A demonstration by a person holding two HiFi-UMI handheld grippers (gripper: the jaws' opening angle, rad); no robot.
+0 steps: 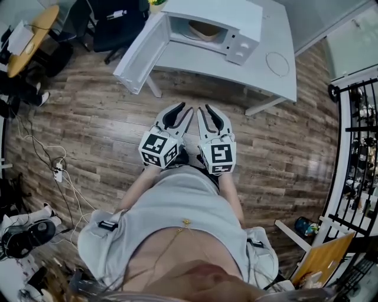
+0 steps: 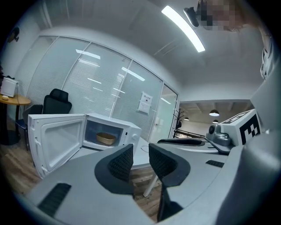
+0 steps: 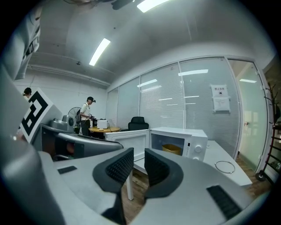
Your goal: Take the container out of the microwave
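Left gripper (image 1: 182, 112) and right gripper (image 1: 205, 112) empty, jaws slightly parted; container (image 1: 205, 29) half hidden inside open microwave (image 1: 220, 12).

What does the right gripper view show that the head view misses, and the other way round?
Only the right gripper view: a person standing by a fan at the back, and a notice on the glass wall. Only the head view: the wearer's own torso and cables on the wood floor. Both: the white microwave, door open, with the tan container inside, on a white table.
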